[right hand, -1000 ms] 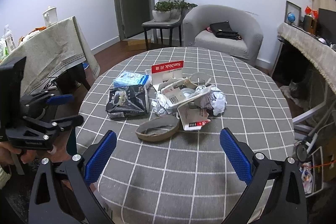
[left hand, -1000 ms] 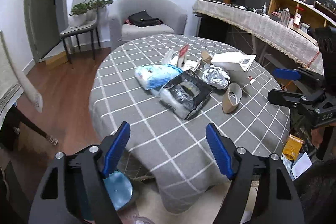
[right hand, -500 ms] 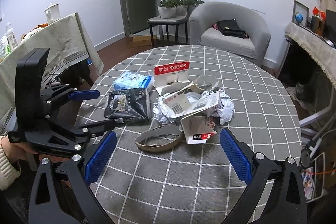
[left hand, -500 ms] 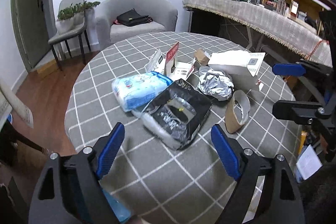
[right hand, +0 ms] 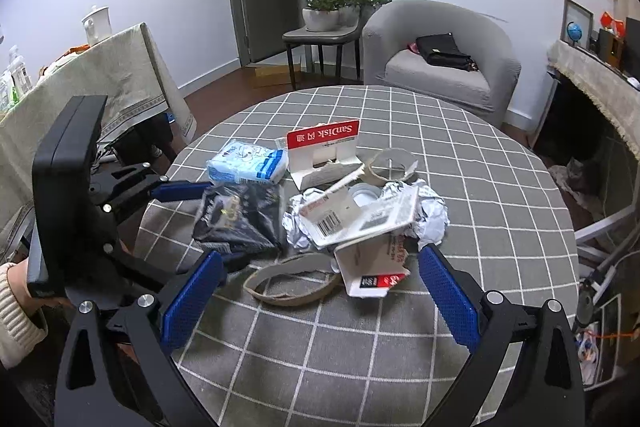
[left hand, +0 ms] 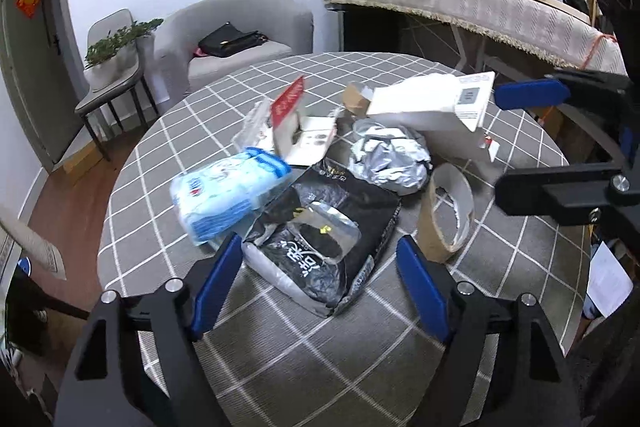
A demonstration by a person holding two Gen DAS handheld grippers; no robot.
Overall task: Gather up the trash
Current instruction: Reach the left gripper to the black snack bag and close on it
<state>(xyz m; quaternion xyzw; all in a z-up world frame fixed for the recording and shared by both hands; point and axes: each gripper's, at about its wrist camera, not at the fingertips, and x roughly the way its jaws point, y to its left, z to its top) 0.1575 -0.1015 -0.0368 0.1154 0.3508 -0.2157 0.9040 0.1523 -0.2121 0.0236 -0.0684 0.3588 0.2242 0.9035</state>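
Trash is piled on a round table (left hand: 280, 367) with a grey checked cloth. The pile holds a black bag (left hand: 320, 227), a blue tissue pack (left hand: 228, 191), crumpled foil (left hand: 388, 159), a cardboard tape ring (left hand: 444, 215), a red-and-white card (right hand: 324, 139) and a white box (left hand: 432, 103). My left gripper (left hand: 318, 243) is closing, and the near end of the black bag lies between its blue pads without being pressed. My right gripper (right hand: 320, 257) stands open just before the tape ring (right hand: 292, 279) and a torn card box (right hand: 372, 267), holding nothing.
Behind the table stand a grey armchair (right hand: 440, 67) with a black handbag and a chair (right hand: 324, 31) bearing a potted plant. A cloth-covered counter (left hand: 480, 7) runs along the right, and a covered table (right hand: 100, 75) stands at the left. A cat (right hand: 576, 171) lies on the floor.
My left gripper has come forward over the table until its pads flank the near end of the black bag, rolling a little. My right gripper has edged closer to the pile.
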